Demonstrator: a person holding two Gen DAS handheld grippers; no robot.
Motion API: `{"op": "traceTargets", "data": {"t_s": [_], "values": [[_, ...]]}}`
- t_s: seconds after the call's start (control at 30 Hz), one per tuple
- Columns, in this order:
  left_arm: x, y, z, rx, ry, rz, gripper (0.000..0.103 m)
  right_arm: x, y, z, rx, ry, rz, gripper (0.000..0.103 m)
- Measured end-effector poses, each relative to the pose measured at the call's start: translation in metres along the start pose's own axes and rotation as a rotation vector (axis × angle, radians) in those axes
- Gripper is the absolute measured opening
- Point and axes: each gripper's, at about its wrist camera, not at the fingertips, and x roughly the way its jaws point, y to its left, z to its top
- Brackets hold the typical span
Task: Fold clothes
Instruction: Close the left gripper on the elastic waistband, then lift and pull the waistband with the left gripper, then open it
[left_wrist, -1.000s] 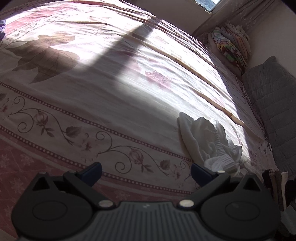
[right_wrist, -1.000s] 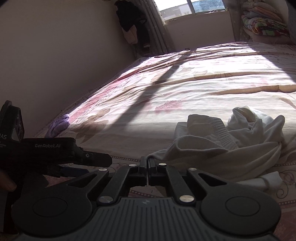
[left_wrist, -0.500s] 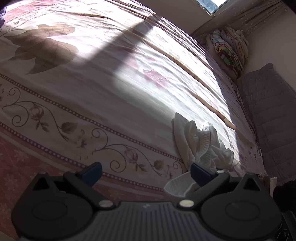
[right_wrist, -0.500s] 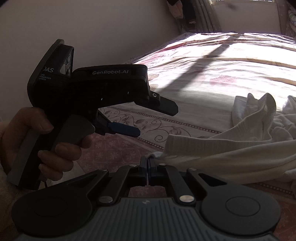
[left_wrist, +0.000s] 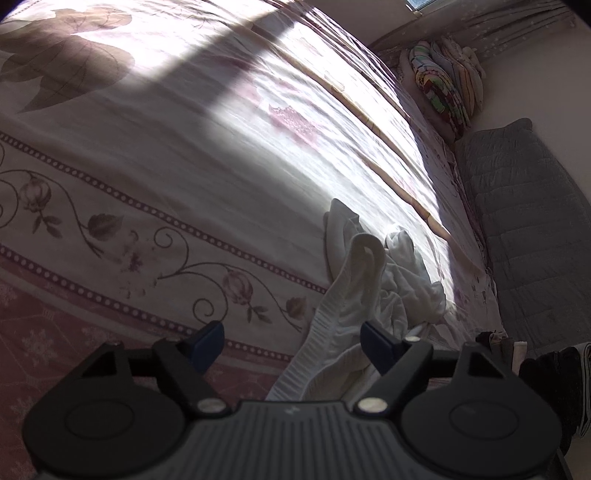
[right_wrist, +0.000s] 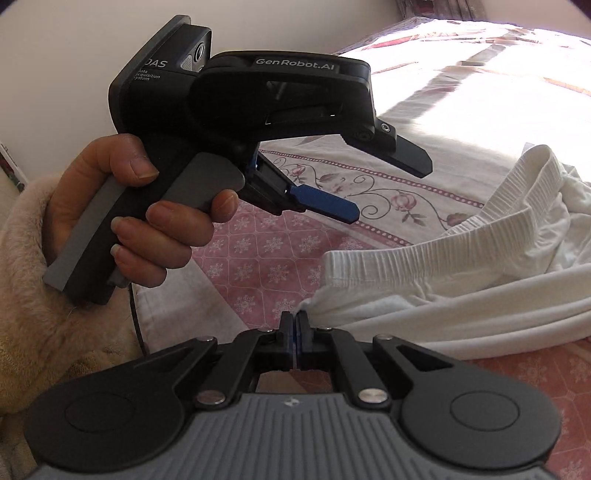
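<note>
A crumpled white garment (left_wrist: 373, 280) with a ribbed waistband lies on the bed near its front edge. In the right wrist view the garment (right_wrist: 461, 273) stretches from the right toward my right gripper (right_wrist: 295, 321), which is shut on its corner. My left gripper (left_wrist: 291, 341) is open, and the ribbed waistband (left_wrist: 325, 343) runs between its blue pads. In the right wrist view the left gripper (right_wrist: 373, 188) hovers open above the bedspread, held by a hand, to the left of the waistband (right_wrist: 424, 254).
The floral bedspread (left_wrist: 166, 192) covers the bed, sunlit across the middle. Folded colourful blankets (left_wrist: 447, 85) are stacked at the far corner. A grey quilted cushion (left_wrist: 524, 229) lines the right side. Dark items (left_wrist: 546, 373) sit at the lower right.
My right gripper has pulled the garment's corner toward the front edge, stretching the waistband out. My left gripper has moved in closer, so the waistband now lies between its fingers.
</note>
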Motion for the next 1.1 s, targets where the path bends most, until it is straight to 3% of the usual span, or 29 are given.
{"op": "traceTargets", "data": {"t_s": [0.17,0.37,0.47,0.63,0.73,0.77,0.83,1.1], "values": [[0.017,-0.014,0.003,0.033,0.005,-0.034,0.079,-0.008,0.000,-0.005,0.001,0.006,0.013,0.002],[0.042,-0.025,0.013,-0.026,0.002,-0.106,0.079,-0.017,-0.001,-0.012,0.003,0.016,0.035,0.002],[0.058,-0.031,0.016,-0.046,-0.002,-0.093,0.077,-0.021,-0.004,-0.017,0.009,0.021,0.041,0.002],[0.074,-0.040,0.016,-0.083,-0.027,-0.077,0.064,-0.032,-0.008,-0.024,0.037,0.011,0.045,0.002],[0.077,-0.044,0.017,-0.080,-0.036,-0.035,0.044,-0.035,-0.009,-0.027,0.049,0.001,0.047,0.002],[0.077,-0.045,0.017,-0.080,-0.038,-0.016,0.029,-0.036,-0.009,-0.027,0.052,-0.002,0.048,0.002],[0.077,-0.046,0.017,-0.088,-0.044,0.024,0.010,-0.038,-0.008,-0.028,0.056,-0.009,0.050,0.002],[0.043,-0.038,0.034,-0.056,-0.158,0.157,0.005,-0.035,0.007,-0.024,0.033,-0.032,0.048,0.002]]}}
